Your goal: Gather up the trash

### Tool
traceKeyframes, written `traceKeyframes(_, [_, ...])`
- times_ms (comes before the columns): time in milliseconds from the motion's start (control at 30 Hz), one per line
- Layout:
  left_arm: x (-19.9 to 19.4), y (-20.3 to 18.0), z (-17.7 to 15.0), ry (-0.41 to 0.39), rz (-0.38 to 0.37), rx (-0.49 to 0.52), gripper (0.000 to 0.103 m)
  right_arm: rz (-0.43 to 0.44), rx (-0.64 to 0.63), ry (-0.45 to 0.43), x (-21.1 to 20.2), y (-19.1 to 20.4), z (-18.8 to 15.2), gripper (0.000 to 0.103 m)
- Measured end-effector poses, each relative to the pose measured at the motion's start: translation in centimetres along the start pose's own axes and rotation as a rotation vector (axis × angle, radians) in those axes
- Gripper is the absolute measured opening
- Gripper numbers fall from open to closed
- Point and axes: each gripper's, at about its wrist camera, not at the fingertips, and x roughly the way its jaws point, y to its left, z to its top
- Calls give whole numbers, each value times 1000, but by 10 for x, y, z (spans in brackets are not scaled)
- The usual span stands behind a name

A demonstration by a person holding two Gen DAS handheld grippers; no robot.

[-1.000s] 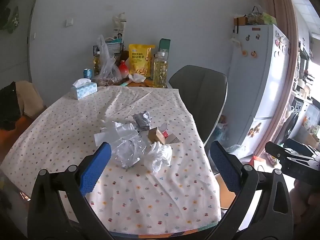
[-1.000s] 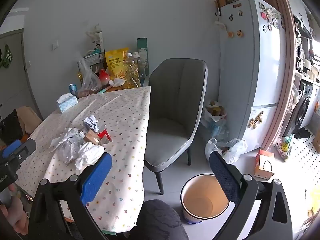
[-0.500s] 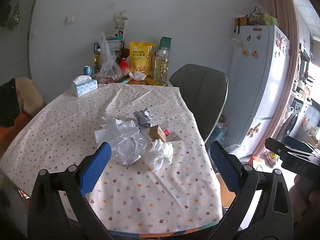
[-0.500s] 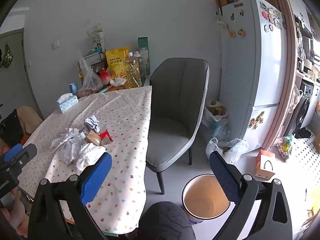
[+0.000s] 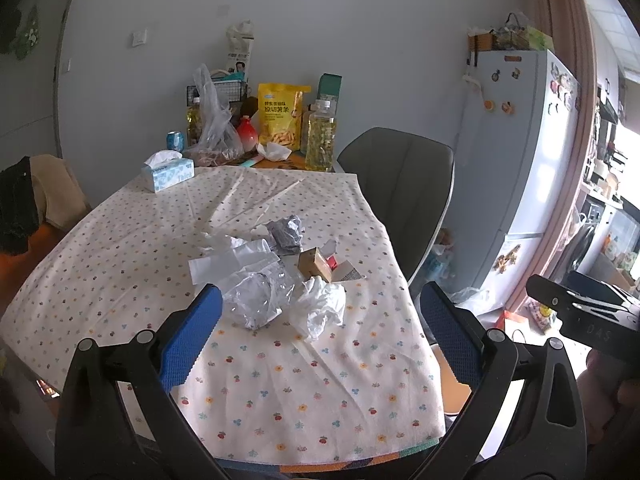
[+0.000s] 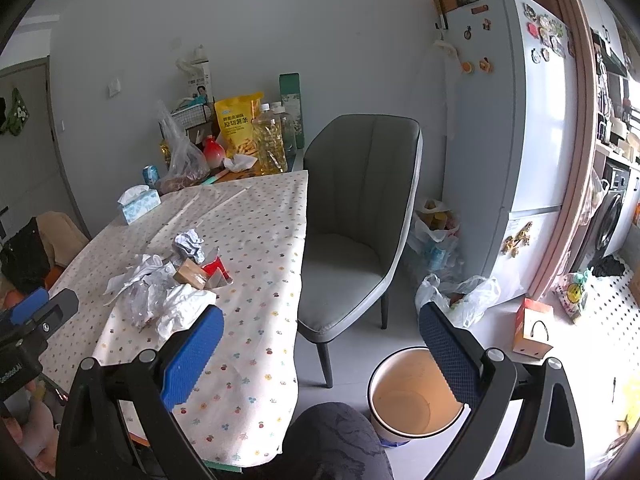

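Observation:
A pile of trash lies mid-table on the dotted tablecloth [image 5: 120,264]: crumpled clear plastic [image 5: 256,300], a white tissue wad [image 5: 320,308], a small brown box [image 5: 314,266], a grey crumpled wad [image 5: 286,232]. The pile also shows in the right wrist view [image 6: 172,280]. My left gripper [image 5: 318,336] is open and empty, above the near table edge, short of the pile. My right gripper [image 6: 320,352] is open and empty, right of the table, over the floor. A round bin [image 6: 416,396] with an open top stands on the floor below it.
A grey chair [image 6: 356,220] stands at the table's right side. Groceries, an oil bottle [image 5: 320,136] and a tissue box [image 5: 168,170] line the far table end. A fridge [image 6: 516,120] and plastic bags [image 6: 460,296] are to the right.
My left gripper has edged forward and slightly lower towards the pile. The right view has barely shifted. Both grippers stay open.

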Motion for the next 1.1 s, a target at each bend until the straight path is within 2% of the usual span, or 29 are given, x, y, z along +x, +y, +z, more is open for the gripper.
traceKeyframes(300, [2, 5, 4, -7, 4, -14, 98, 6, -11, -2, -4, 3, 3, 96])
traceKeyframes(500, [-4, 6, -5, -10, 9, -20, 98, 10, -18, -7, -6, 6, 4, 96])
traceKeyframes(1100, [-11, 1, -4, -15, -17, -11, 98, 11, -15, -17, -13, 4, 3, 96])
